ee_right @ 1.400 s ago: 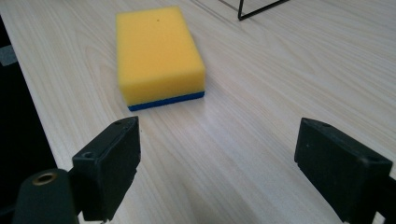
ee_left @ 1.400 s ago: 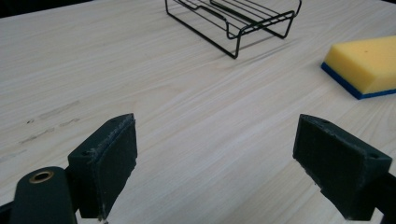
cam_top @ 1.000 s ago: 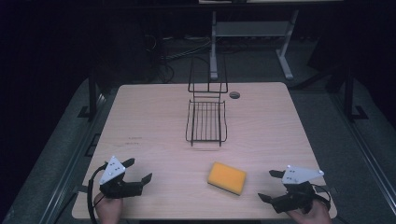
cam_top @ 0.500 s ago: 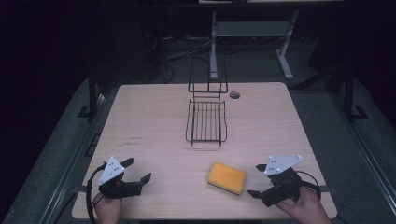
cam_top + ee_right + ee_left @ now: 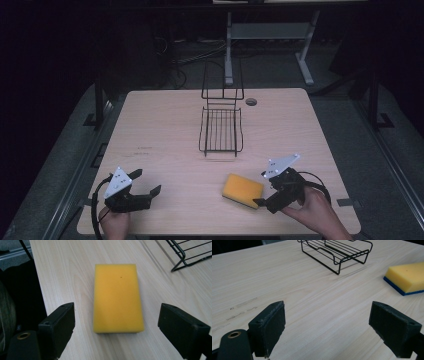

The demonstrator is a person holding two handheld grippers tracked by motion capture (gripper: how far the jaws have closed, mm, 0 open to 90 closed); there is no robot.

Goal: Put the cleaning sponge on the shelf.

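Observation:
A yellow sponge [image 5: 242,190] with a blue underside lies flat on the wooden table [image 5: 165,130], near the front right. My right gripper [image 5: 261,189] is open right beside the sponge's right end. In the right gripper view the sponge [image 5: 117,295] lies lengthwise ahead, its near end level with the tips of the wide-apart jaws of my right gripper [image 5: 120,322], not touched by either. My left gripper [image 5: 146,182] rests open at the front left, with nothing in it. In the left gripper view, bare wood lies between the jaws of my left gripper [image 5: 332,327], with the sponge [image 5: 407,276] off to the right.
A black wire rack [image 5: 221,130] stands at the table's middle, its tall back toward the far side; it also appears as a wire rack [image 5: 337,252] and a rack corner [image 5: 185,255]. A small round hole [image 5: 251,102] sits behind it. The table's front edge runs just under both hands.
My right gripper has moved left and slightly forward along the front of the table, up to the sponge's end. The left gripper and the sponge have stayed put.

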